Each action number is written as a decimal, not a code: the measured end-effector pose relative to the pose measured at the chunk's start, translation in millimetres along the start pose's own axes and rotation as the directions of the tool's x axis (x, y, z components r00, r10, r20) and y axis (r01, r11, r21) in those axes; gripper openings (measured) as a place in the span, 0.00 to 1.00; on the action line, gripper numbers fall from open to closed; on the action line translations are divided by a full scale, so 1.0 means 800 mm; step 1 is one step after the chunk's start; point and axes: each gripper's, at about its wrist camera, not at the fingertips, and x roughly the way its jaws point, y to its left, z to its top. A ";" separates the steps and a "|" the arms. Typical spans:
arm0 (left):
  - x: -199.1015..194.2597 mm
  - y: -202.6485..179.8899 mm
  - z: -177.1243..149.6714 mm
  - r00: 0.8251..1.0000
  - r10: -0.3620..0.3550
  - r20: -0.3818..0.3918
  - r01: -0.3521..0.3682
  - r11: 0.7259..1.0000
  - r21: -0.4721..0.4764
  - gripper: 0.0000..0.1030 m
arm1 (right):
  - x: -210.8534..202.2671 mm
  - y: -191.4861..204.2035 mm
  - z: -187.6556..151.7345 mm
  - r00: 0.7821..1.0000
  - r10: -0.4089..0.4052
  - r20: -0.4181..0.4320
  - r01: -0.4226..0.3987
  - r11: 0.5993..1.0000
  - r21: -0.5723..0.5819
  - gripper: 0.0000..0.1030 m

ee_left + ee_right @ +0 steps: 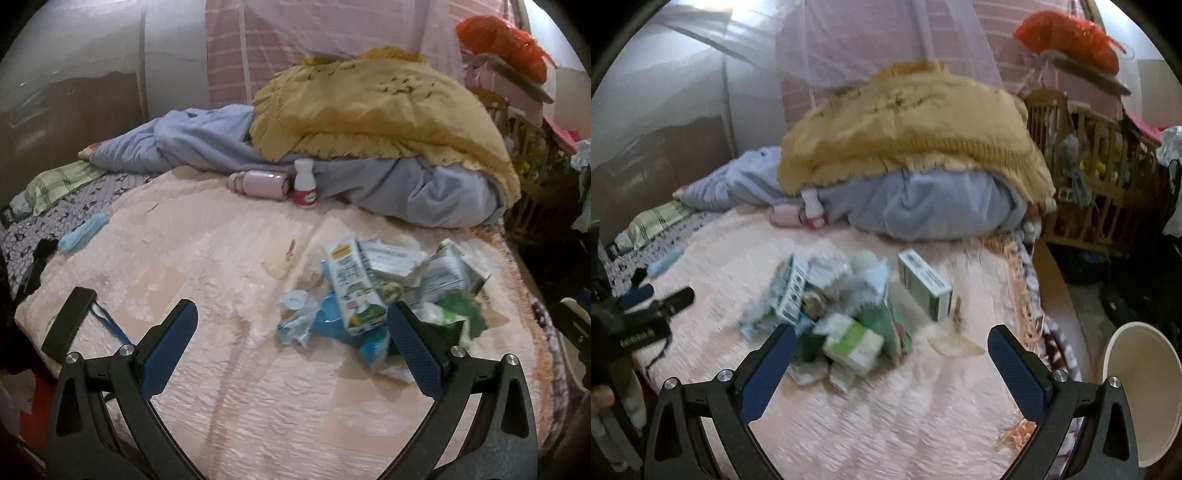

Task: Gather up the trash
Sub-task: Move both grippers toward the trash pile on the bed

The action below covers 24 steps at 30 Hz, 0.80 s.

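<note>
A heap of trash [388,288] lies on the pink bedspread [221,369]: crumpled cartons, a milk carton [351,288], blue and green wrappers. My left gripper [291,321] is open and empty, just short of the heap's left side. In the right wrist view the same heap [831,314] lies ahead, with a green-and-white box [923,290] apart to its right and a peel scrap [953,345] near it. My right gripper [892,347] is open and empty above the heap's near edge. The left gripper [646,306] shows at the left.
A white bin [1145,391] stands on the floor right of the bed. A blue face mask [83,230], a pink bottle [258,184] and a white bottle [306,182] lie further back. Piled blankets [369,122] fill the bed's far end. A wooden crib [1089,177] stands at the right.
</note>
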 end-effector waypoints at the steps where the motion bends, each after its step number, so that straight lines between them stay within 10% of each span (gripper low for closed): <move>1: -0.002 -0.006 0.001 1.000 -0.001 0.007 0.001 1.000 0.002 0.99 | -0.003 0.004 0.003 1.000 0.003 0.010 -0.003 1.000 0.002 1.00; 24: -0.032 -0.030 0.011 0.998 -0.002 0.069 0.002 1.000 -0.004 0.99 | -0.026 0.013 0.018 0.996 -0.020 0.081 0.020 1.000 -0.005 1.00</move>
